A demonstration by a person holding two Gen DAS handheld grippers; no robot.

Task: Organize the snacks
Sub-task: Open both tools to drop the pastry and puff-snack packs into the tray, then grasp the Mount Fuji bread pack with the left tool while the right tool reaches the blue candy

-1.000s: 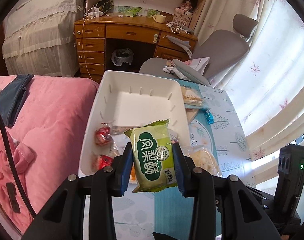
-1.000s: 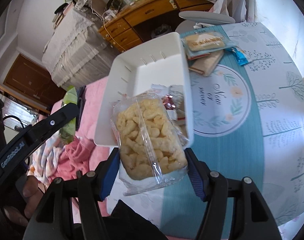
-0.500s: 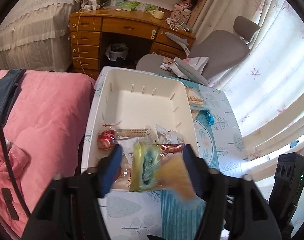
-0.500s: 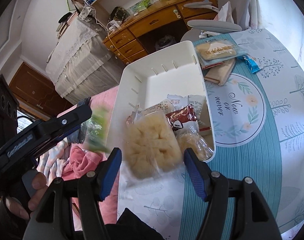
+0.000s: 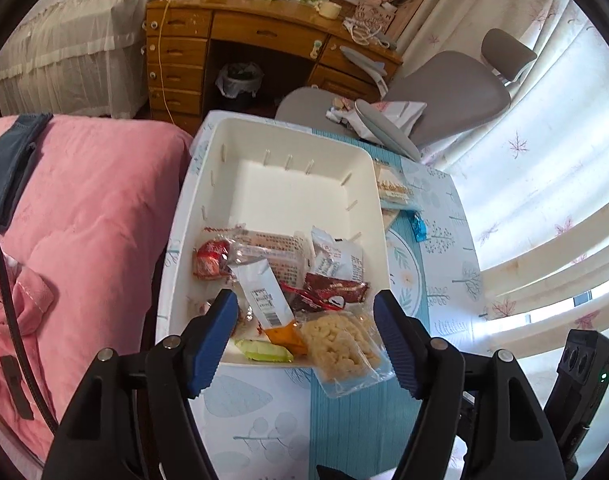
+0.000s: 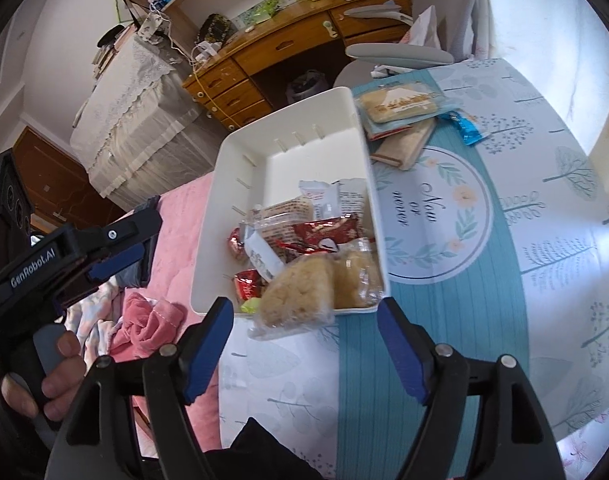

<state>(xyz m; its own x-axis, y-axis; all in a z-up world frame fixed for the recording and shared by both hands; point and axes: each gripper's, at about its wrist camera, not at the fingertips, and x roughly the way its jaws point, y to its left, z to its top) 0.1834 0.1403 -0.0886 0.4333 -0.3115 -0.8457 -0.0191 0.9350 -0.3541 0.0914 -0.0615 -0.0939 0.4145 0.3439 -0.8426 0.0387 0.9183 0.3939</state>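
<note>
A white bin stands on the table and holds several snack packets at its near end. A clear bag of puffed snacks lies over the bin's near rim, partly hanging out. A green packet lies at the near rim beside it. My left gripper is open and empty just above the bin's near end. My right gripper is open and empty before the near rim. The left gripper also shows in the right wrist view, left of the bin.
Beside the bin's far right corner lie a sandwich cracker packet, a brown packet and a blue candy on the teal tablecloth. A pink bed borders the table's left. A grey chair stands behind.
Both grippers opened and let go. The green packet and the puffed snack bag dropped onto the bin's near end. Both grippers drew back a little.
</note>
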